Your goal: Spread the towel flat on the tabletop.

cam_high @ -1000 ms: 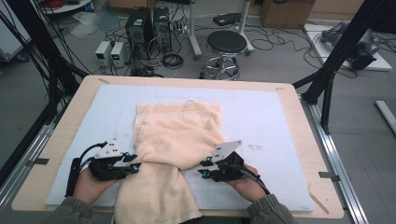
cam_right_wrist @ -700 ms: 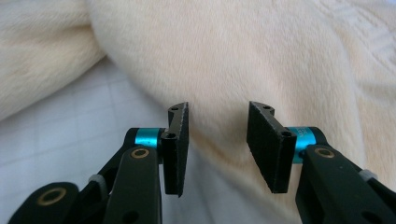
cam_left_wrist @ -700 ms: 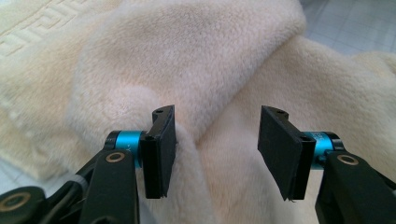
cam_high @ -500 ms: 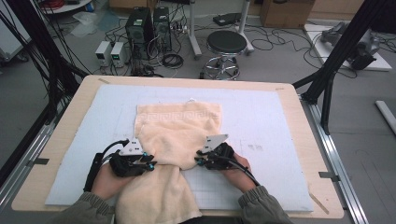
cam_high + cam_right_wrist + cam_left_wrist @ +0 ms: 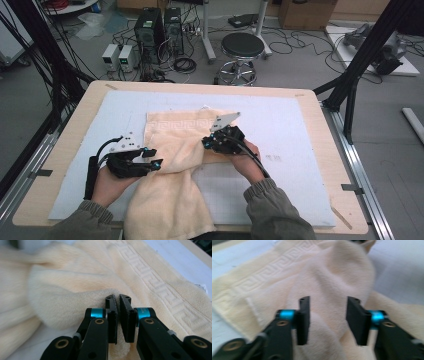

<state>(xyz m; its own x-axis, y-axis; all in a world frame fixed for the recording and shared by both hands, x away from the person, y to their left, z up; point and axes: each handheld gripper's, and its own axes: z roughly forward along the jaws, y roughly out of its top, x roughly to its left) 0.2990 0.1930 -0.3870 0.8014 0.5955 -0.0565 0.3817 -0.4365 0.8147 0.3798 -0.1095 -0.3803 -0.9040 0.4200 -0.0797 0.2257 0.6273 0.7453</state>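
Place: we take this for a lab or test bay | Floor: we see two computer towers (image 5: 160,30), small power units (image 5: 120,56) and loose cables (image 5: 295,42) across bare grey concrete | Rig: we note black frame struts (image 5: 372,47) around a wooden table (image 5: 310,100) | Seating: a round stool (image 5: 242,47) | Storage: a cardboard box (image 5: 306,12)
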